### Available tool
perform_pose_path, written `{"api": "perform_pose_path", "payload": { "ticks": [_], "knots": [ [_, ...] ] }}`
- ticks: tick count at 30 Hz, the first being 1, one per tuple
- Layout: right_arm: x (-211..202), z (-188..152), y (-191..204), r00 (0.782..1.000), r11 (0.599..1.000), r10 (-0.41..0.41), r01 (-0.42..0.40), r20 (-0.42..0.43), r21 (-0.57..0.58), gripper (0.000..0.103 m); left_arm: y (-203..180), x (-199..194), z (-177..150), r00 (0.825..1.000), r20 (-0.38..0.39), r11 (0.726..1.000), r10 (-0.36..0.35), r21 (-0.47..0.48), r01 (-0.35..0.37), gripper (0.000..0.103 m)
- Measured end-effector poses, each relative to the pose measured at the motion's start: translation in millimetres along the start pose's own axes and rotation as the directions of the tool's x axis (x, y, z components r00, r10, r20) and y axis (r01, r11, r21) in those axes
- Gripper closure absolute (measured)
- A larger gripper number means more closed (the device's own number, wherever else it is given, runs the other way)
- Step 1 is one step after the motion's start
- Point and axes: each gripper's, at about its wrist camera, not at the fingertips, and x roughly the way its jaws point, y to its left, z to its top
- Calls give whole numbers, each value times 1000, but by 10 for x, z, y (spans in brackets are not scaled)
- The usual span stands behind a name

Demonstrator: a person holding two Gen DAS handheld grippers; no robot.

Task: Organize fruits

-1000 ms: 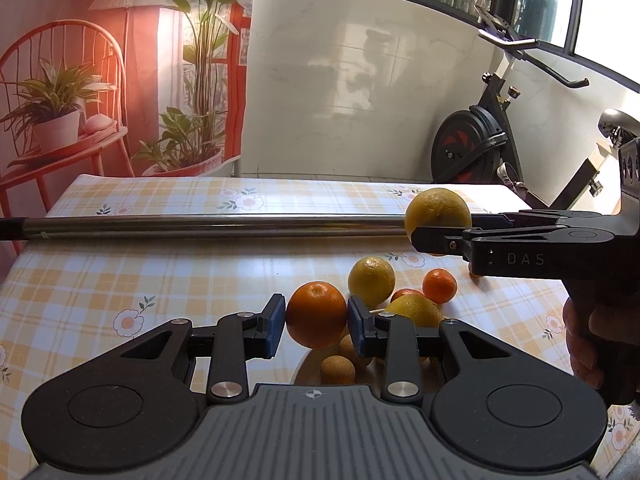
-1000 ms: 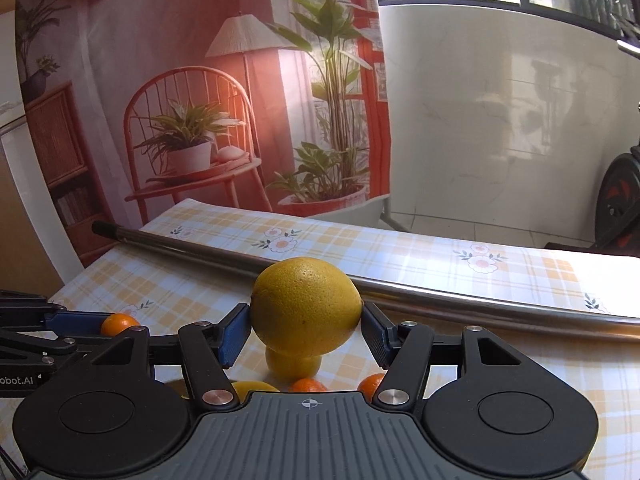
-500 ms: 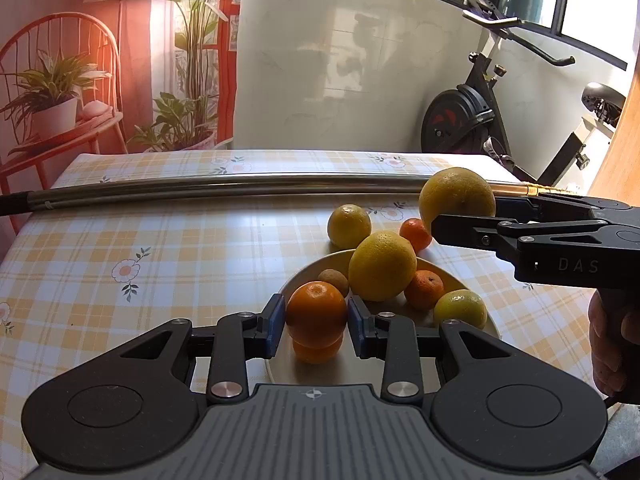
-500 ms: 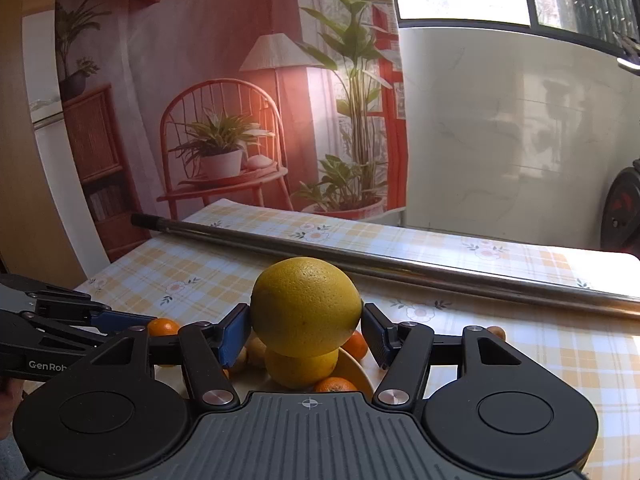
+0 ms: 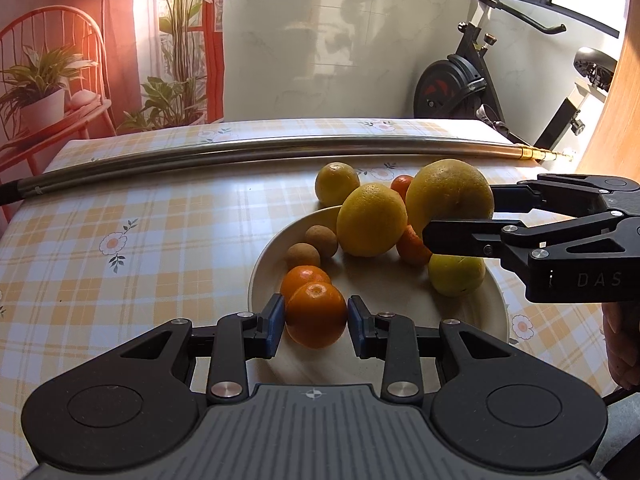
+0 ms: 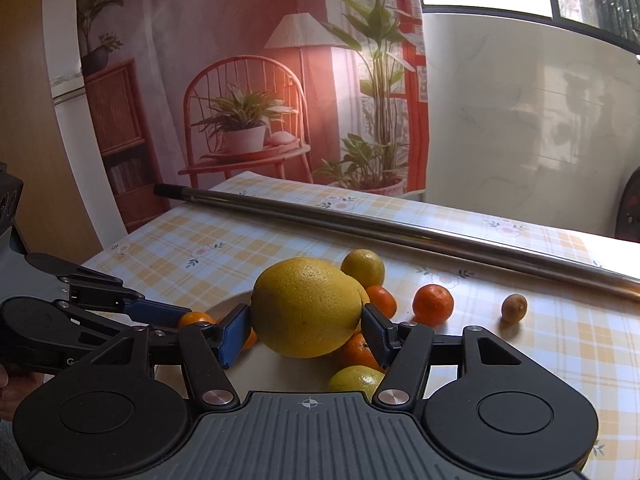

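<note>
My left gripper (image 5: 316, 326) is shut on an orange tangerine (image 5: 316, 314), held over the near rim of a cream plate (image 5: 384, 292). My right gripper (image 6: 306, 330) is shut on a large yellow grapefruit (image 6: 306, 312), which shows as the grapefruit (image 5: 450, 196) in the left wrist view, over the plate's right side. On the plate lie a big yellow citrus (image 5: 370, 226), a yellow-green lemon (image 5: 456, 276), another tangerine (image 5: 304, 278), a small orange (image 5: 412, 246) and two brown round fruits (image 5: 304, 256).
A long steel pole (image 5: 260, 152) lies across the checked tablecloth behind the plate. Off the plate sit a yellow citrus (image 5: 336, 184), a tangerine (image 6: 433, 305) and a small brown fruit (image 6: 514, 308). An exercise bike (image 5: 460, 80) stands past the table's far right edge.
Both grippers have come down and tilted toward the plate with their fruit still held. The right gripper's grapefruit moved in over the plate's right side; the left one's tangerine now hangs at the near rim.
</note>
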Motion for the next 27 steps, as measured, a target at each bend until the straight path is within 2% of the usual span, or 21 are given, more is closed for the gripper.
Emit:
{"api": "perform_pose_path", "payload": {
  "ticks": [7, 27],
  "knots": [
    [166, -11, 4, 996, 1000, 31, -32, -88, 1, 46, -9, 32, -10, 1000, 1, 1000, -13, 19, 13, 67],
    [353, -36, 29, 986, 998, 38, -45, -159, -40, 46, -20, 74, -49, 1000, 1, 999, 19, 33, -19, 67]
  ]
}}
